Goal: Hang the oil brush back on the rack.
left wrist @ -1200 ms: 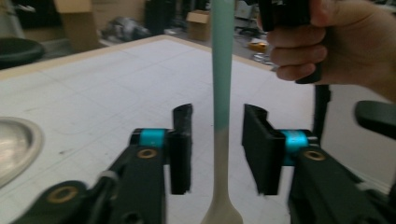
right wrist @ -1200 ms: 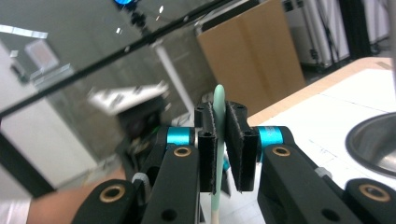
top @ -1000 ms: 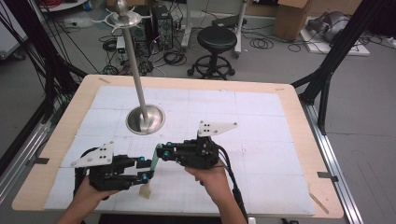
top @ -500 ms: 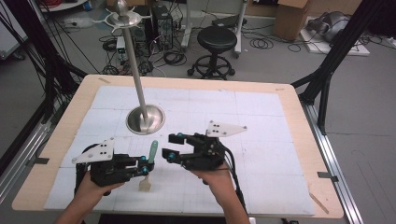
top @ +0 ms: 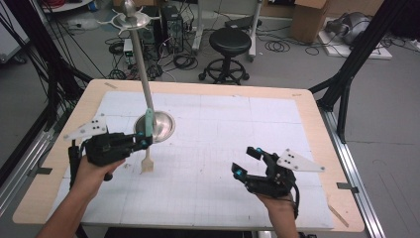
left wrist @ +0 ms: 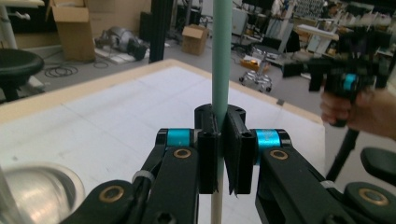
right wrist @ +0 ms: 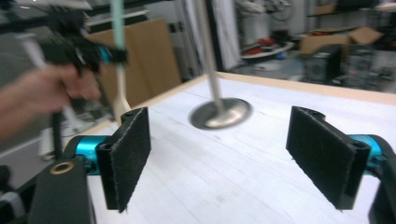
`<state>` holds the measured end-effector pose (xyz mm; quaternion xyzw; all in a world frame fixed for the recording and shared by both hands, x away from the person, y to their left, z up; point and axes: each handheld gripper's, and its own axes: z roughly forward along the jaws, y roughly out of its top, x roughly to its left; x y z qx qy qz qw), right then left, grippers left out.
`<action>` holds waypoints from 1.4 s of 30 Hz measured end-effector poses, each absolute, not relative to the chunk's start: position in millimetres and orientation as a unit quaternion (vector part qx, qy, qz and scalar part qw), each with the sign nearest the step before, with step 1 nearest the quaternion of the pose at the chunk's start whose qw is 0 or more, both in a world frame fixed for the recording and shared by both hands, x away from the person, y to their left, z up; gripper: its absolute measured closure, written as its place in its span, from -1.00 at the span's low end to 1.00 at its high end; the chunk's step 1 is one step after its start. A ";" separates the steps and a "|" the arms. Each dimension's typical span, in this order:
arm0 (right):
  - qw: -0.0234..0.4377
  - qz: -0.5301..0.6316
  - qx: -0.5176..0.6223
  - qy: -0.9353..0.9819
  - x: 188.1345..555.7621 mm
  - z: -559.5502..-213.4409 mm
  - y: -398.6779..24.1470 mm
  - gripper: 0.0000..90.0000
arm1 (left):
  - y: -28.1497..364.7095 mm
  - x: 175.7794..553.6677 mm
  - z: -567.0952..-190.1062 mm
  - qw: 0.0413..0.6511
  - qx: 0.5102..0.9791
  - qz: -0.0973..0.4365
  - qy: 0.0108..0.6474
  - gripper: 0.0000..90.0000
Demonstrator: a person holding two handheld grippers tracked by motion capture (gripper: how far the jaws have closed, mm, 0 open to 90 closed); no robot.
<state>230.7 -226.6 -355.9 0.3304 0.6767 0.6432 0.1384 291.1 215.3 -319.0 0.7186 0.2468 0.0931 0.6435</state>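
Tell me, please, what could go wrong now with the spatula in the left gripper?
1. The left gripper pinches the spatula on its thin green handle, with the blade hanging below; it might swing or slip in the pads.
2. The spatula hangs right beside the stand; a small sideways move could knock the handle against the pole.
3. The right gripper, whose jaws have just been opening, is empty and off to the side, so it probably cannot catch a slip.

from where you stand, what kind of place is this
Most likely a robotics lab or workshop. A pale wooden table with a white gridded mat stands inside a black metal frame, with loose black cables, a black round stool and brown cardboard boxes on the grey floor behind.
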 end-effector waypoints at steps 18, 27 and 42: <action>0.173 0.606 0.363 0.686 220.1 -378.6 -255.2 -0.56 | 230.1 336.4 -242.6 0.673 0.684 0.125 0.253 0.87; 0.170 0.601 0.357 0.694 221.1 -379.2 -249.7 -0.56 | 249.1 354.1 -226.9 0.688 0.669 0.106 0.258 0.87; 0.162 0.598 0.357 0.699 222.0 -382.0 -249.1 -0.56 | 264.4 375.9 -225.3 0.694 0.660 0.085 0.275 0.87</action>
